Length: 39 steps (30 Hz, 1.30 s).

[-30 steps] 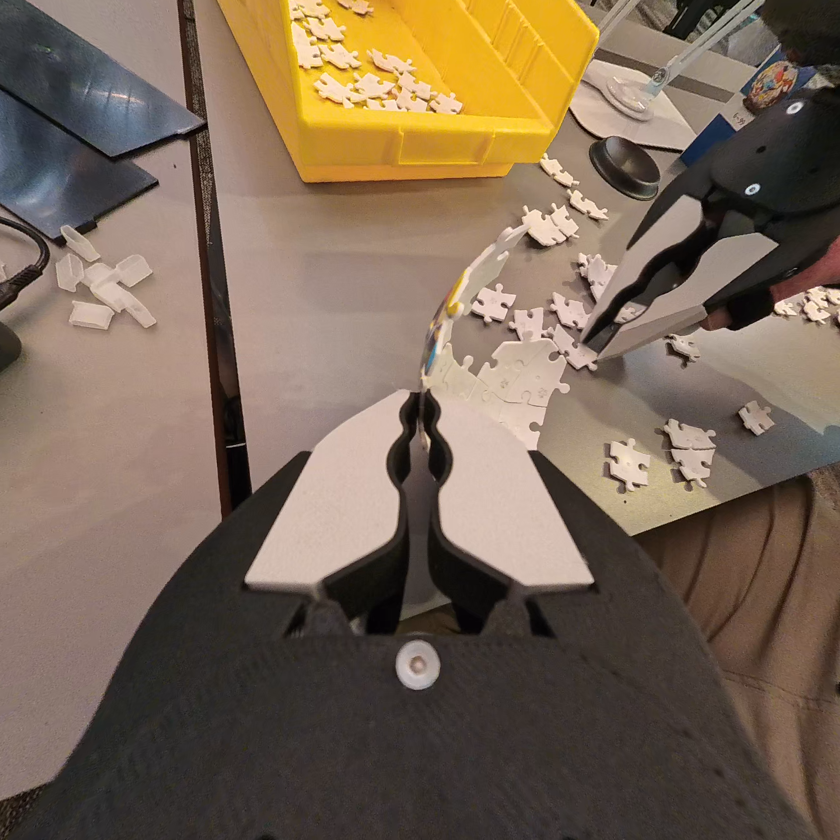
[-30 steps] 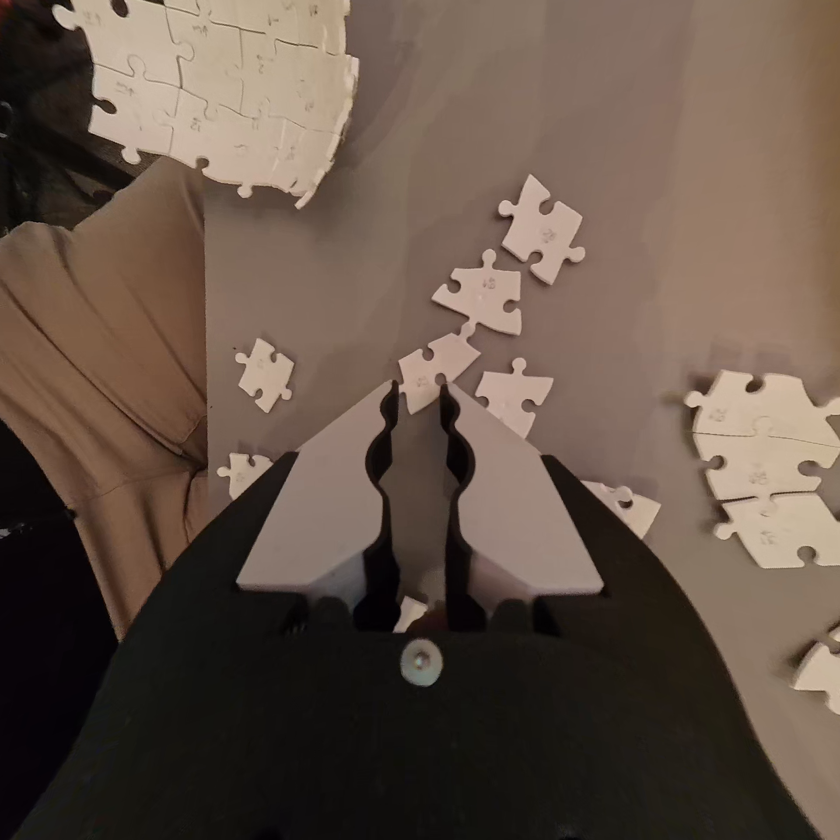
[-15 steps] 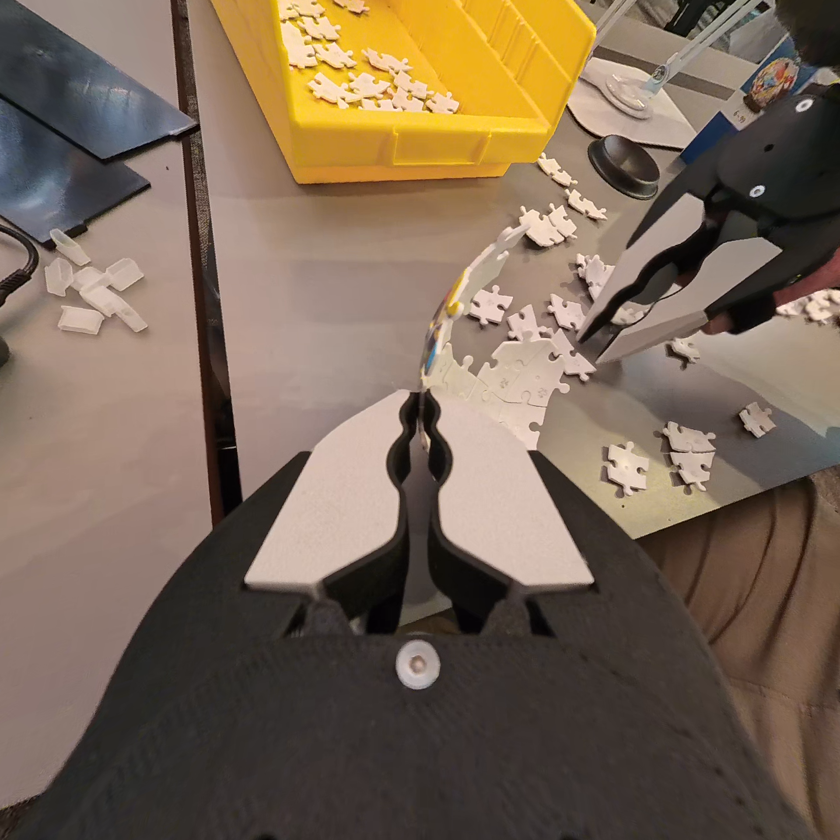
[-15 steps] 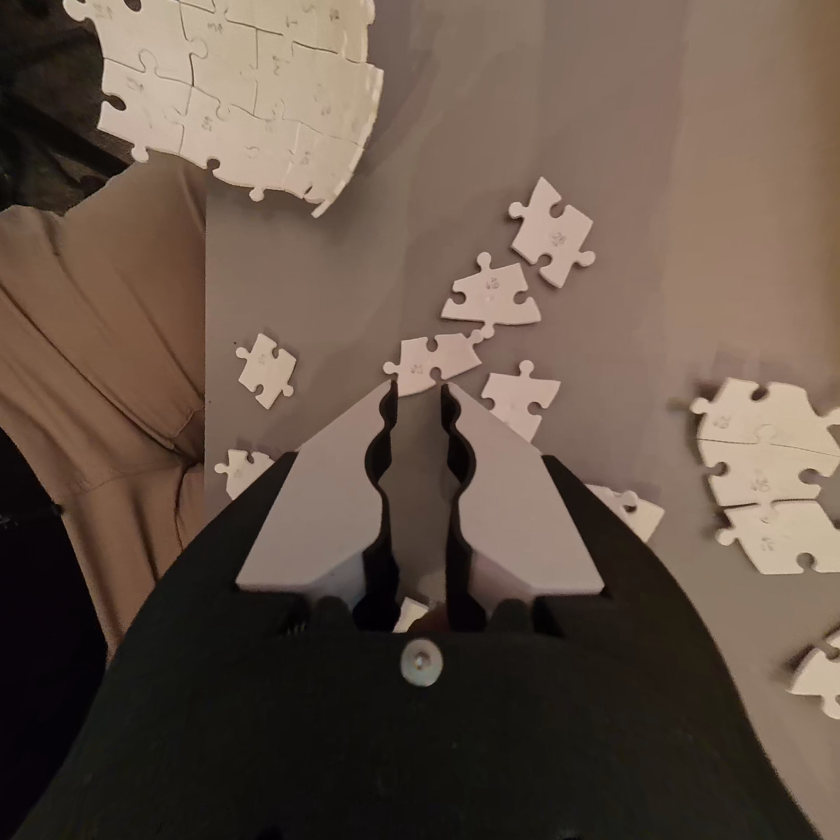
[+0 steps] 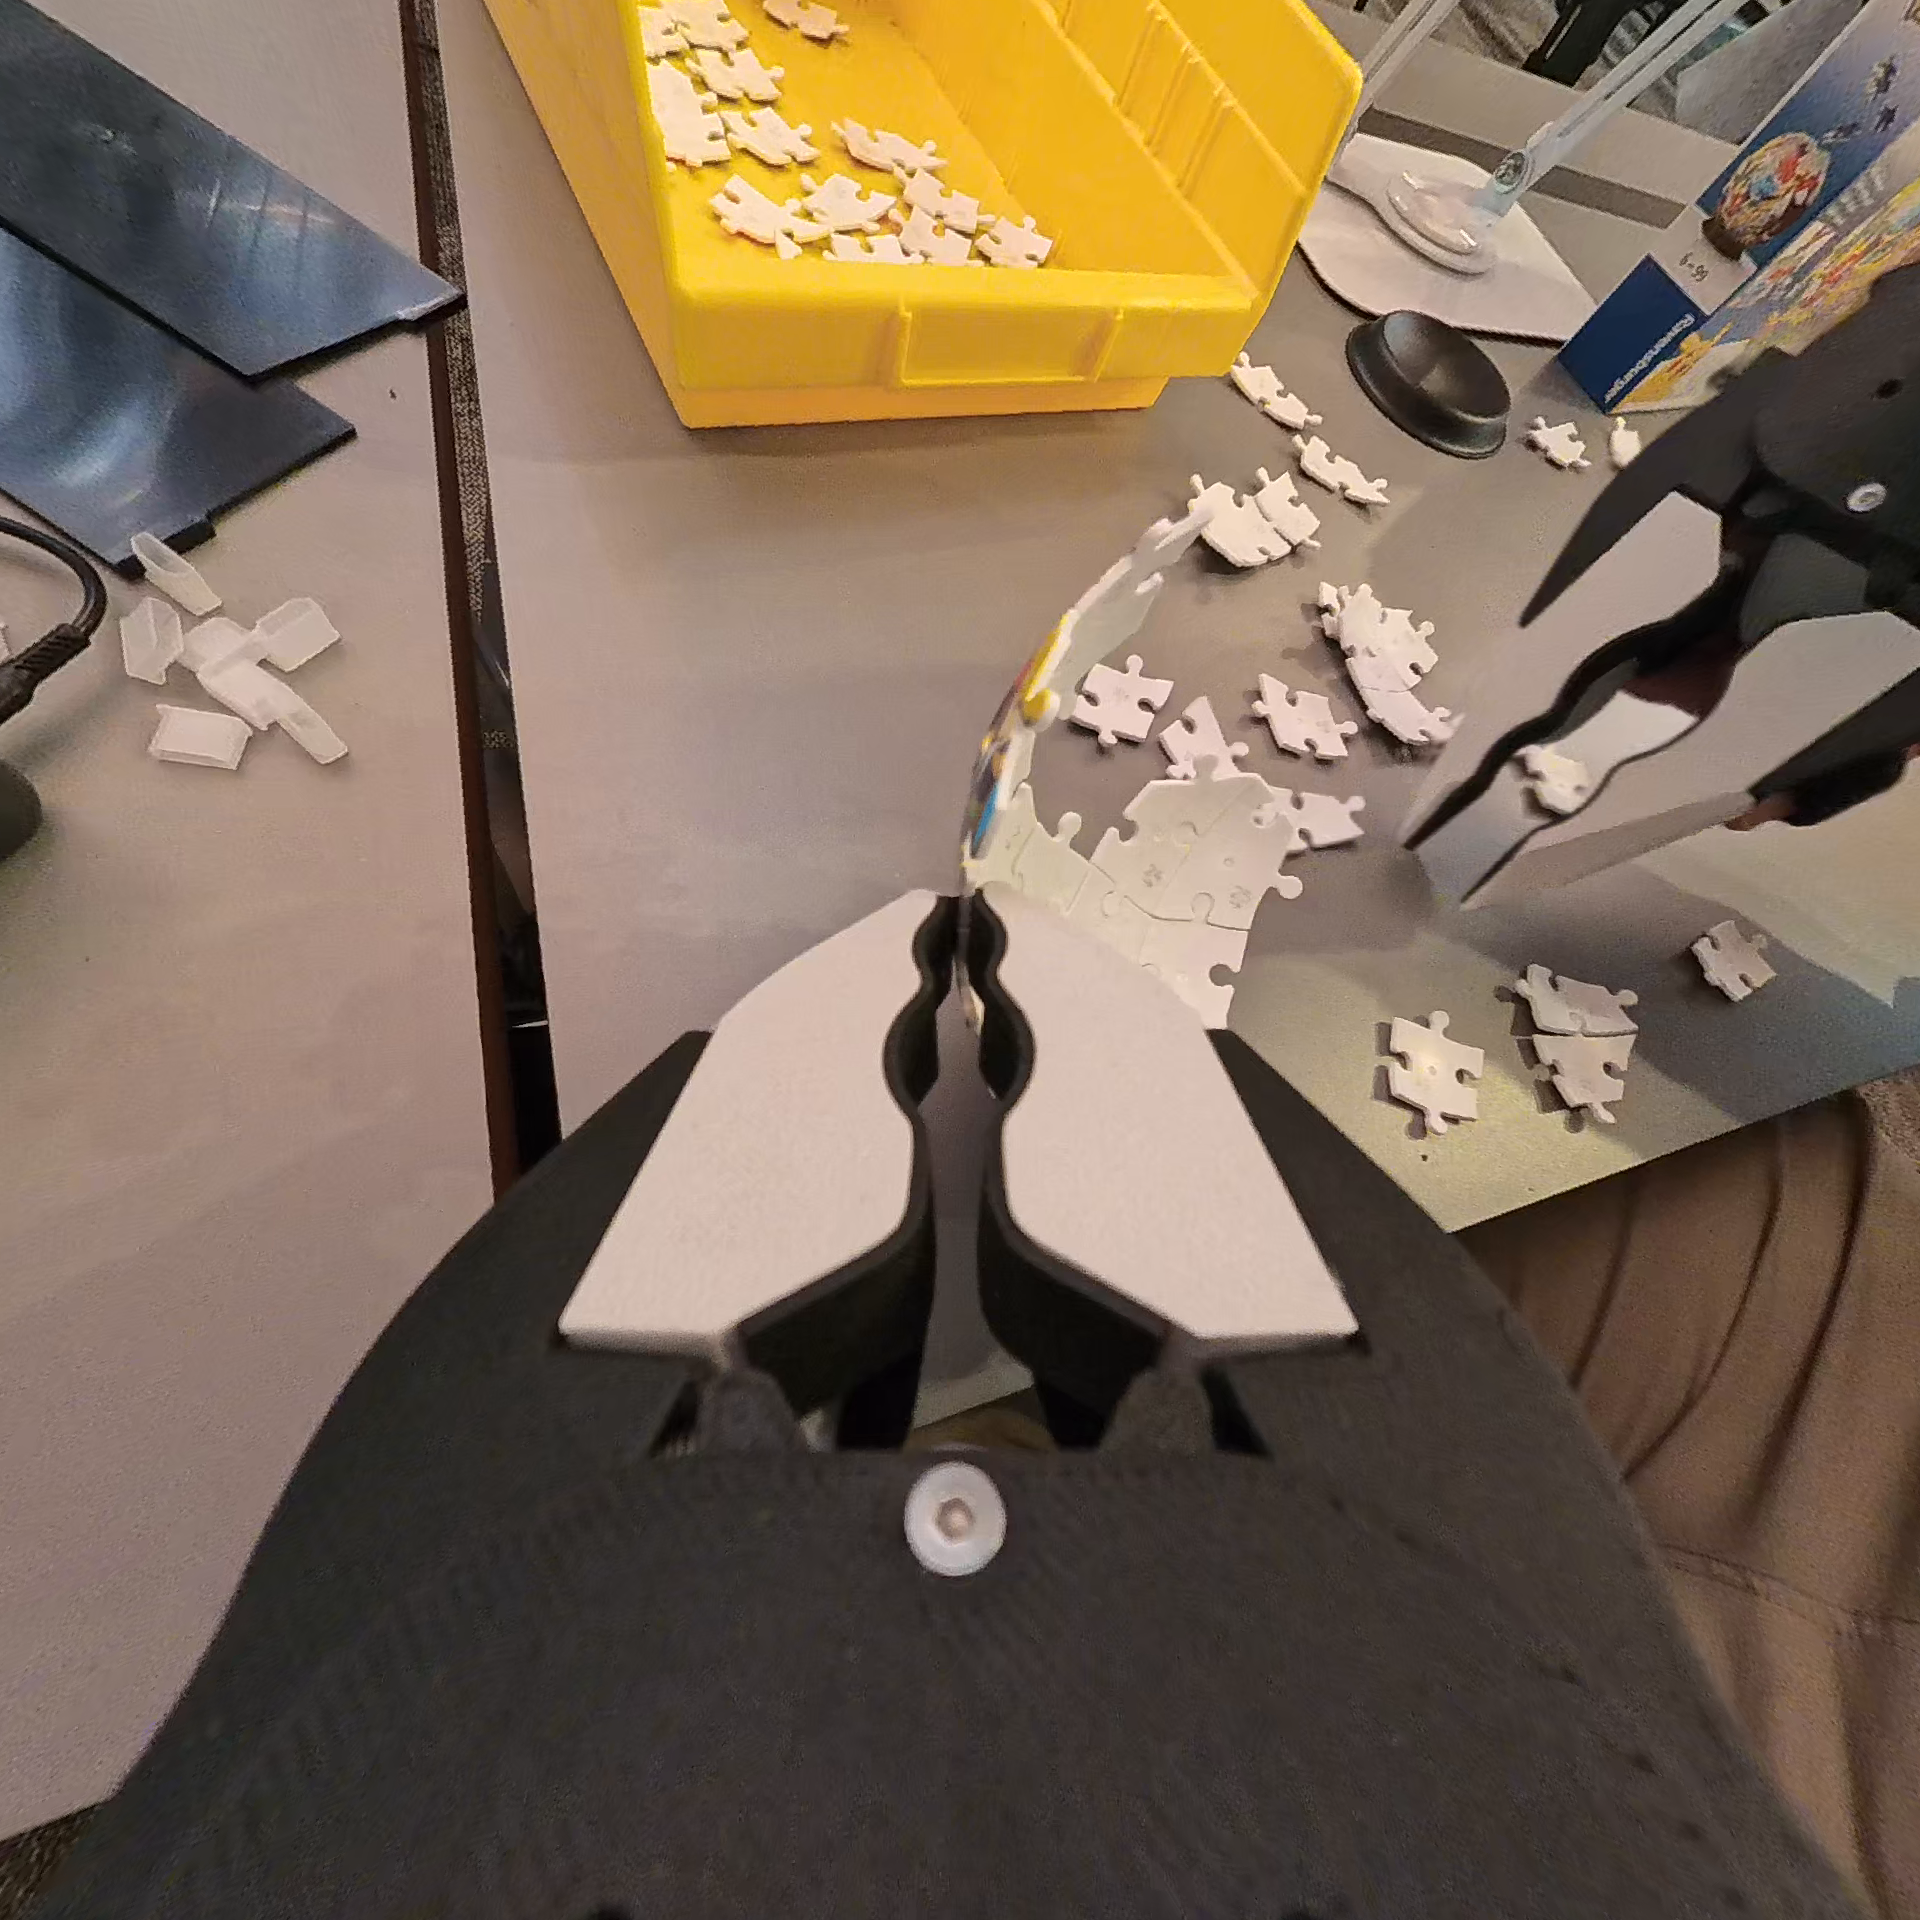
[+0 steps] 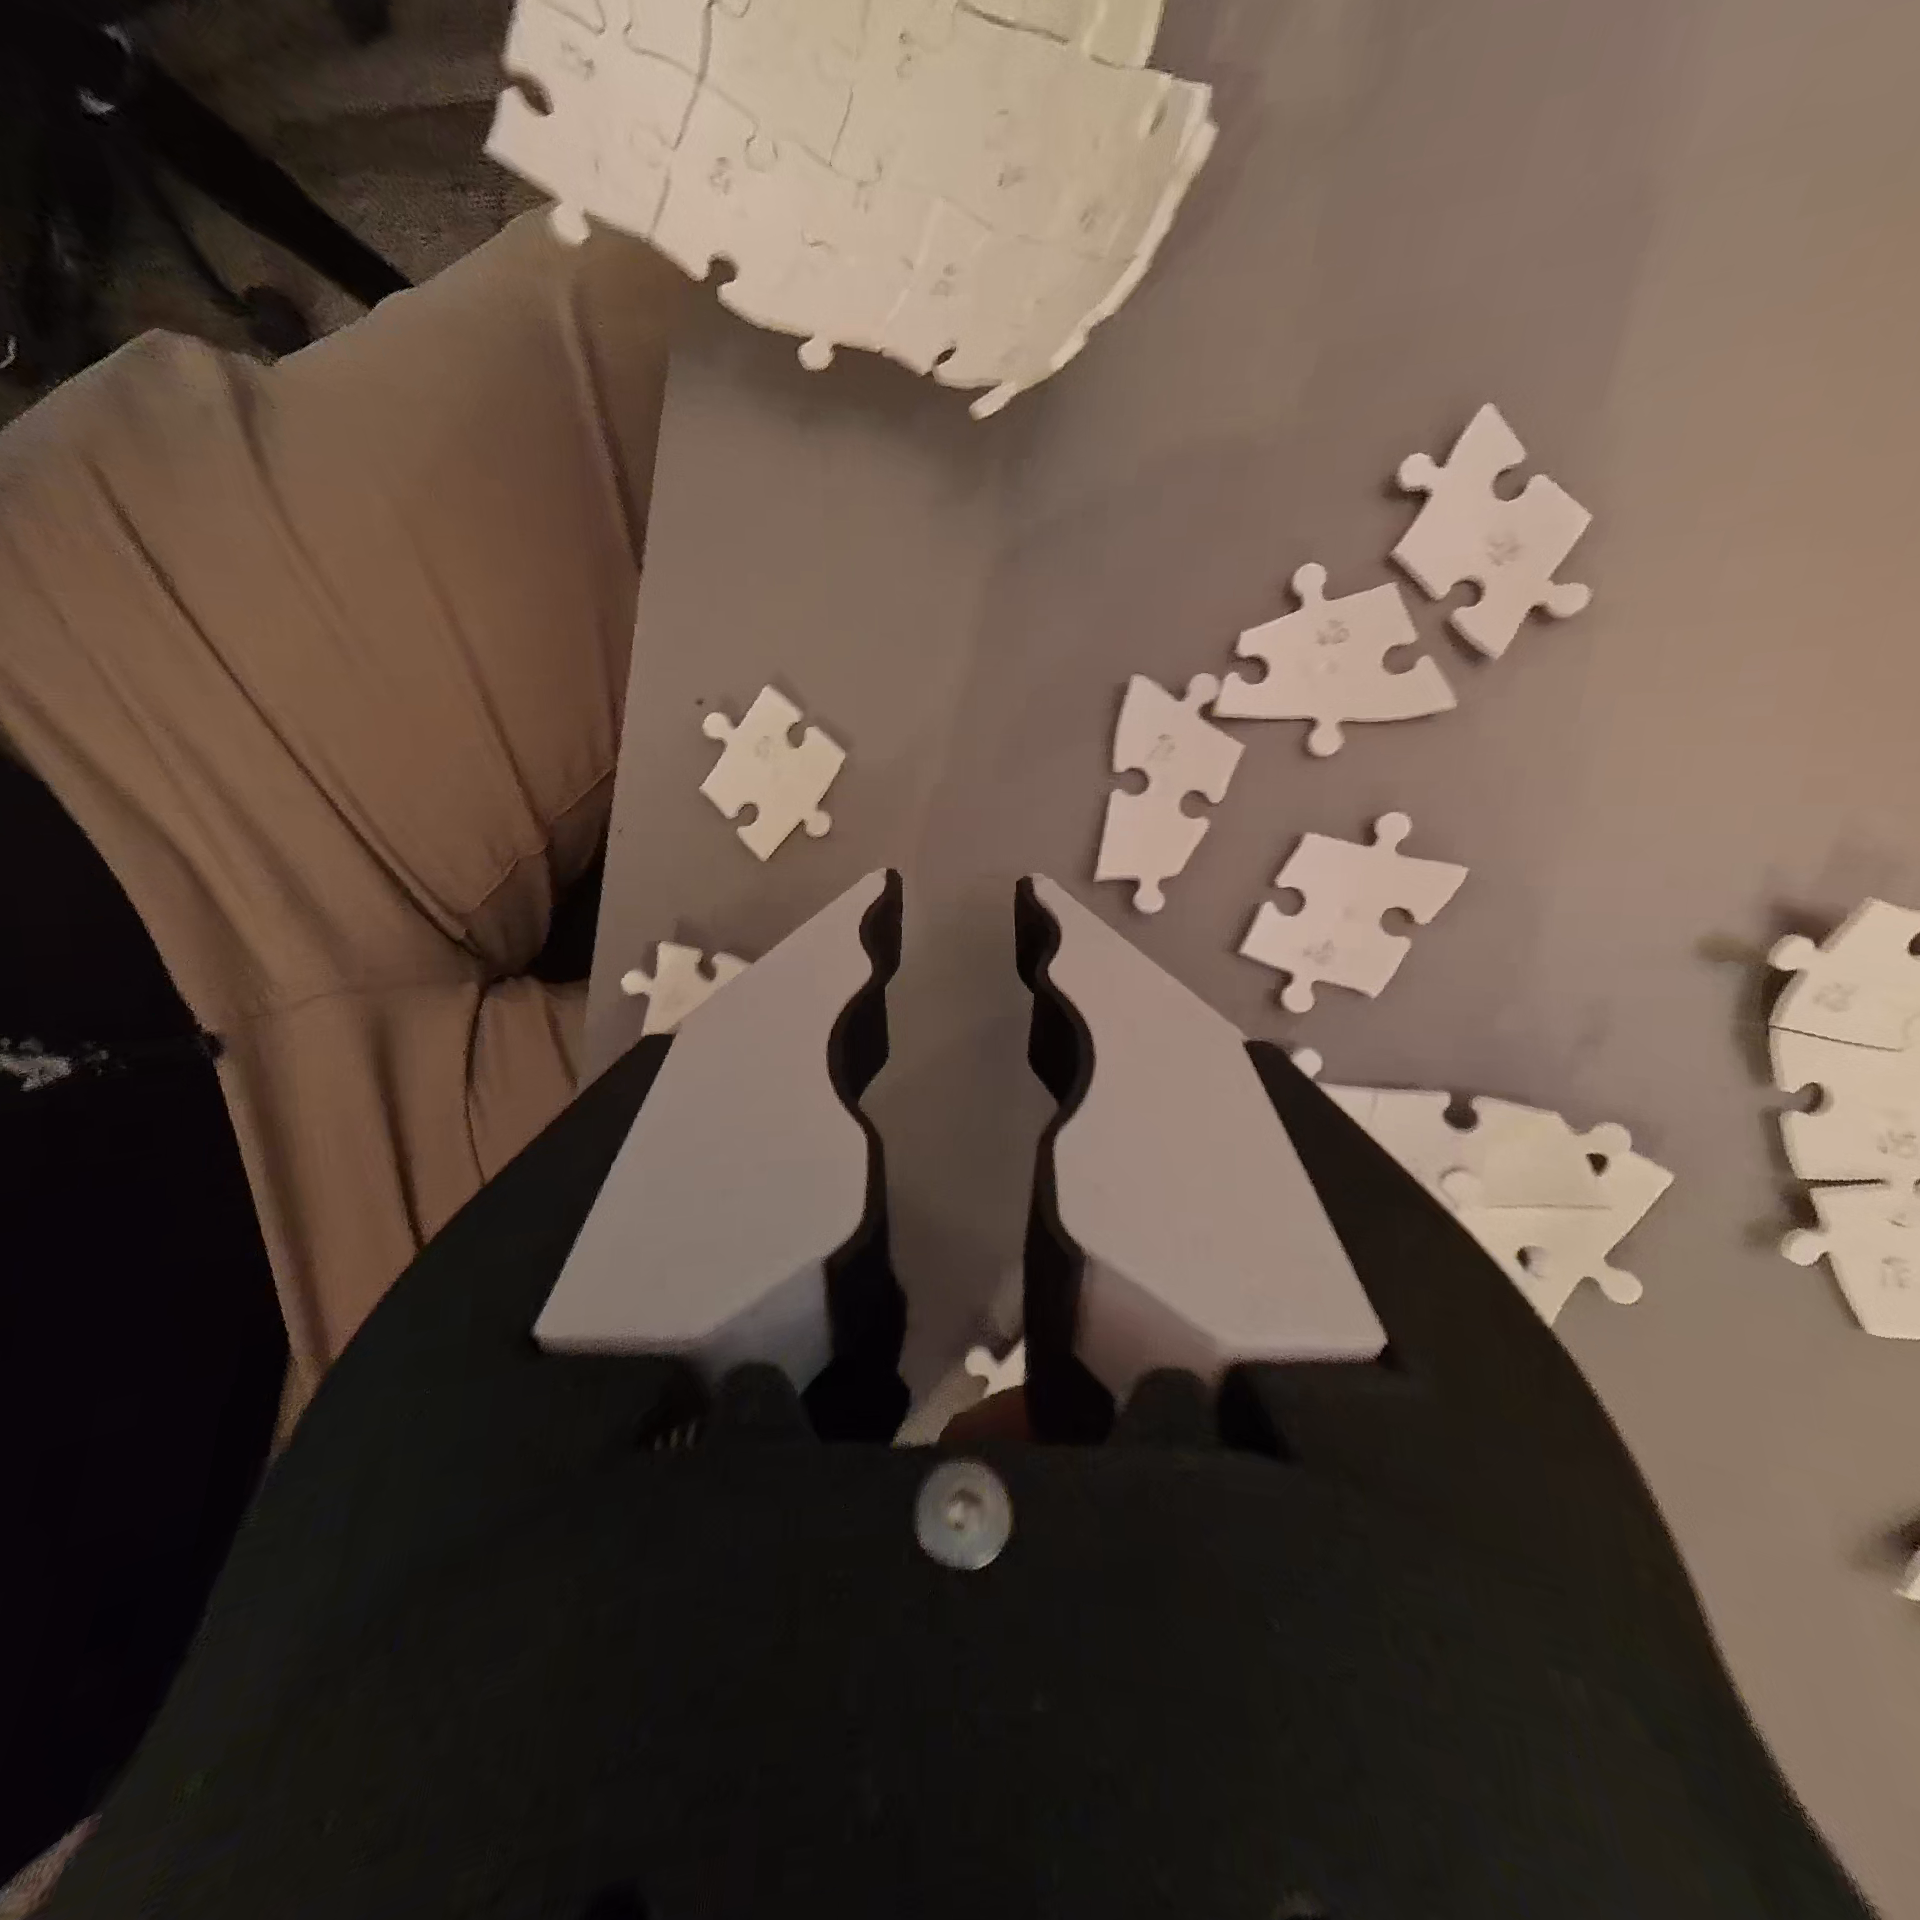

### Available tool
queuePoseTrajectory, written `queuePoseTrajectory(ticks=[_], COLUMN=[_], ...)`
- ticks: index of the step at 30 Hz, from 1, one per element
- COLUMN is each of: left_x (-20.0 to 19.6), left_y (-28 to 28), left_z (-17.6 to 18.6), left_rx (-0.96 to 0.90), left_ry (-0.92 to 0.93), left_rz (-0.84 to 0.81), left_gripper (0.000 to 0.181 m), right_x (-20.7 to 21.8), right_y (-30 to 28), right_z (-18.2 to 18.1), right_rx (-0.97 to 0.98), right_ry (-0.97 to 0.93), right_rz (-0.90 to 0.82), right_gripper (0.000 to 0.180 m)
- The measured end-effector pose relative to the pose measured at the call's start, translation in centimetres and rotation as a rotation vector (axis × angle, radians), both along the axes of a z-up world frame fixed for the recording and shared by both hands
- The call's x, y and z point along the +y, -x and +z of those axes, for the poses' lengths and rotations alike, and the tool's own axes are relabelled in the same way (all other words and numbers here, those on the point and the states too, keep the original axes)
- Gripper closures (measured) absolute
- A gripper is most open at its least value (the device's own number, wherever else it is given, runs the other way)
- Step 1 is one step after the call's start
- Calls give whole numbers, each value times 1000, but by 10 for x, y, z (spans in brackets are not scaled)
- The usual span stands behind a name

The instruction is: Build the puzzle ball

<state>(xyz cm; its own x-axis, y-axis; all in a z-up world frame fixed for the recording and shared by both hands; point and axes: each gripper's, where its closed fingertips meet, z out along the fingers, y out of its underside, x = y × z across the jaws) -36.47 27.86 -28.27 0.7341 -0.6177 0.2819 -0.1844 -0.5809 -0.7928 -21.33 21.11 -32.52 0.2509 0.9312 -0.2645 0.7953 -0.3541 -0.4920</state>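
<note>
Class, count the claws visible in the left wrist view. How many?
2. The left claw, bottom centre, shut on the curved puzzle section; the right claw, open, at the right edge.

The curved puzzle shell (image 6: 862, 177) runs off the right wrist view's top edge; stacked pieces (image 6: 1860, 1132) are cut by its right edge, another piece (image 6: 681, 982) sits half behind the right gripper (image 6: 958, 894)
</note>
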Motion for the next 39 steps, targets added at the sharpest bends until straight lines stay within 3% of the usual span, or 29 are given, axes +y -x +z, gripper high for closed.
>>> queuePoseTrajectory(ticks=[6,15,27,33,39], left_x=[-1,-2,-2,-2,-2], left_y=[-2,-6,-6,-5,-6], left_z=[-1,-1,-2,-2,-3], left_rx=[2,11,1,-10,-18], left_ry=[4,4,9,13,22], left_rz=[-5,-7,-2,2,-3], left_gripper=[179,178,179,179,178], right_x=[-21,-32,-25,-25,-26], right_y=[1,29,31,29,27], right_z=[8,-14,-16,-16,-14], right_rx=[40,-19,-14,-20,-21], right_ry=[-5,-112,-153,-122,-122], right_rz=[46,132,101,79,83], right_gripper=[152,143,177,178,164])
